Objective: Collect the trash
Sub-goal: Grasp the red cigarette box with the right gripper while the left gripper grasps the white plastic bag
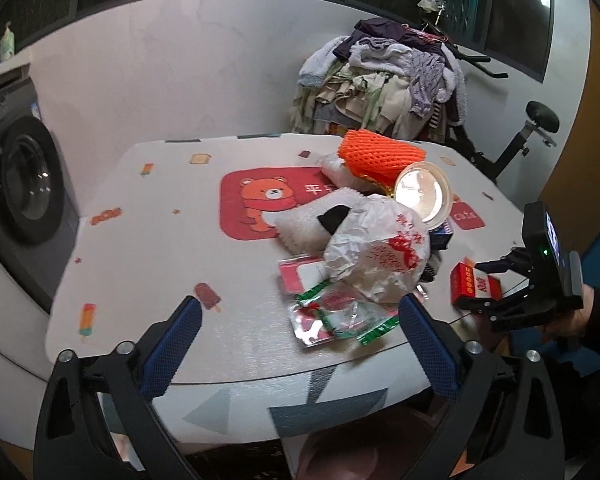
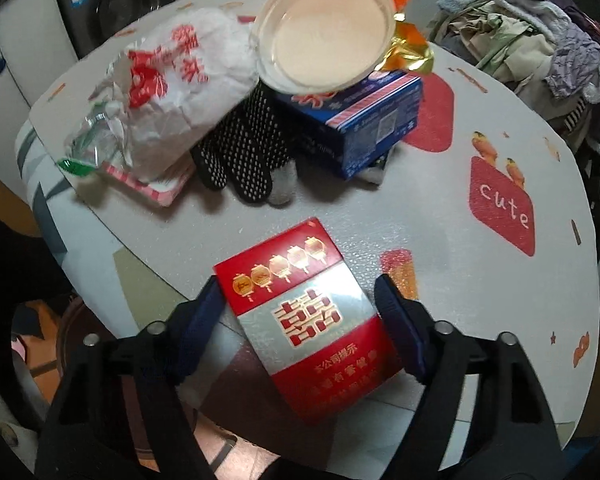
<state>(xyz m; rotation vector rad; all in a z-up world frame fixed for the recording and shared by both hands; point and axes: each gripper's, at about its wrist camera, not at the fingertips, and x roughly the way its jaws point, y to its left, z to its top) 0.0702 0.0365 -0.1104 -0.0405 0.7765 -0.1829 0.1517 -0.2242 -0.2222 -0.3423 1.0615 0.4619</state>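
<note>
A red cigarette pack (image 2: 300,312) lies between the fingers of my right gripper (image 2: 300,308) at the table's near edge; the left finger touches it, the right one stands slightly off. In the left wrist view the same pack (image 1: 474,286) sits in the right gripper (image 1: 484,284). My left gripper (image 1: 300,320) is open and empty at the table's front edge, near a green-edged clear wrapper (image 1: 340,316). A crumpled white plastic bag (image 1: 376,256) with red print, a round plastic lid (image 1: 422,194), orange foam netting (image 1: 380,152) and a blue box (image 2: 360,120) are piled mid-table.
A black dotted glove (image 2: 244,152) lies by the blue box. A washing machine (image 1: 24,184) stands left of the table (image 1: 160,240). A heap of clothes (image 1: 384,84) and an exercise bike seat (image 1: 542,116) stand behind it.
</note>
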